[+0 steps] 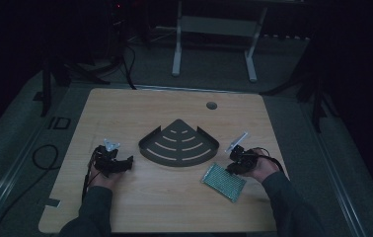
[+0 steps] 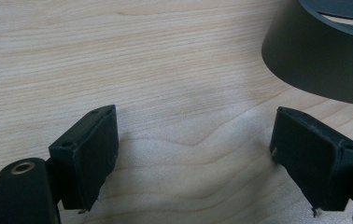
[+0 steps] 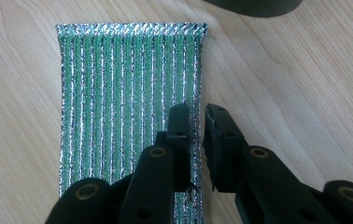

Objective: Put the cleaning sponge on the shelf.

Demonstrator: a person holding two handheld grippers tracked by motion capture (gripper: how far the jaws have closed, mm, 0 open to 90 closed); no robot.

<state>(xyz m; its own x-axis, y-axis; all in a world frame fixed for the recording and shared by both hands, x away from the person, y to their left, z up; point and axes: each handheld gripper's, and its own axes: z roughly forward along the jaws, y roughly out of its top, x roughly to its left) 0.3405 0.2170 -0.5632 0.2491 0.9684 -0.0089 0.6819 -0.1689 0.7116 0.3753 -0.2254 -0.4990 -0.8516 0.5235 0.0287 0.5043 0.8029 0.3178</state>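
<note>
The sponge (image 1: 224, 181), a green and silver ribbed pad, lies flat on the table (image 1: 174, 207) at about 4 o'clock from the dark shelf (image 1: 179, 145). The right gripper (image 3: 197, 140) is at the sponge's 2 o'clock corner in the high view; its jaws are nearly together, pinching the sponge's long edge, one jaw over the pad and the other just off it. The left gripper (image 2: 193, 158) rests at 9 o'clock from the shelf, jaws wide apart over bare wood, the shelf's wall near one jaw.
</note>
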